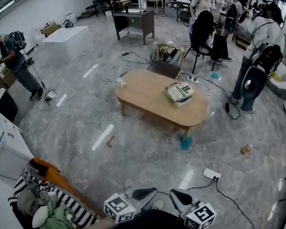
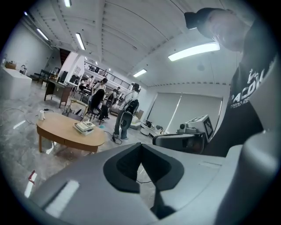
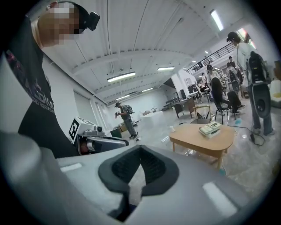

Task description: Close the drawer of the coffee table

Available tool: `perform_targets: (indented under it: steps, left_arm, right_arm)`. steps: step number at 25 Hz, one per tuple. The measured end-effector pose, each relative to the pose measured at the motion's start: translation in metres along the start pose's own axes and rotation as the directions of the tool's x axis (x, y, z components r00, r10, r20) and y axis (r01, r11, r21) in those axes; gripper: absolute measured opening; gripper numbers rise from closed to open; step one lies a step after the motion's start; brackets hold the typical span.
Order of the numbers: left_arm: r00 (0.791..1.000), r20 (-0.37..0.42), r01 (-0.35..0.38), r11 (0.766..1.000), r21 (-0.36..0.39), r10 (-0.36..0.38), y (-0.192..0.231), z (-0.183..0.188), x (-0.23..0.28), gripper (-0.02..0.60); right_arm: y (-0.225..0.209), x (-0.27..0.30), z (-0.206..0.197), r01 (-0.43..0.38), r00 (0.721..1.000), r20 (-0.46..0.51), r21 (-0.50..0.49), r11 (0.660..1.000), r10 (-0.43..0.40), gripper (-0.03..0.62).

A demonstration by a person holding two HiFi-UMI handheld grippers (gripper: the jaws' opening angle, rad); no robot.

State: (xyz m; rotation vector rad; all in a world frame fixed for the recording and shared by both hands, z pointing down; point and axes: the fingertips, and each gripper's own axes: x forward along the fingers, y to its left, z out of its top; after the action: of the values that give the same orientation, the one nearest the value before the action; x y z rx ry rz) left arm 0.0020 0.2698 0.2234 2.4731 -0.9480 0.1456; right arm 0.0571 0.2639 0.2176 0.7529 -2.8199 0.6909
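Left gripper [image 1: 143, 193] and right gripper [image 1: 179, 196] are held low and close together in front of the person's body. Each has its jaws pressed together on nothing, probably because there is nothing to carry while the work is out of reach. Across the marble floor [image 1: 129, 150], well apart from both tools, stands the oval wooden coffee table [image 1: 149, 97] with a stack of books [image 1: 179, 92] near its right end. Its drawer cannot be made out from here, so closing it seems not yet begun.

Book [image 1: 179, 92] on the surface [image 1: 145, 94]: a large 8 (perhaps a B).
Shirt [image 2: 252, 88]: pale print, cut off, unreadable.
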Motion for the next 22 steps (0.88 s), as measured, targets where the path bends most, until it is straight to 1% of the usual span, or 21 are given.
perform_targets:
  steps: [3,9,11,14,22]
  left_arm:
    - [1.0,0.006,-0.008,1.0,0.005,0.008,-0.007,0.003,0.002,0.005]
    - [1.0,-0.009,0.001,1.0,0.011,0.0,-0.014,-0.004,0.012,0.005]
    - [1.0,-0.012,0.007,1.0,0.013,-0.007,-0.016,-0.004,0.016,0.005]
    - [1.0,-0.016,0.021,1.0,0.012,-0.021,-0.021,-0.005,0.021,0.005]
    - [0.999,-0.02,0.034,0.999,0.024,-0.034,-0.029,-0.006,0.019,0.005]
  right_arm:
    - [0.001,-0.007,0.001,-0.017,1.0,0.023,0.018,1.0,0.017,0.002]
    - [-0.003,-0.014,-0.012,-0.03,0.999,0.011,0.024,0.999,0.03,0.002]
    - [-0.007,-0.018,-0.016,-0.021,1.0,-0.002,0.021,1.0,0.021,0.002]
    - [-0.011,-0.024,-0.016,-0.007,1.0,0.003,0.042,0.999,0.007,0.002]
    - [-0.008,-0.029,-0.019,0.01,1.0,-0.013,0.002,1.0,-0.01,0.002]
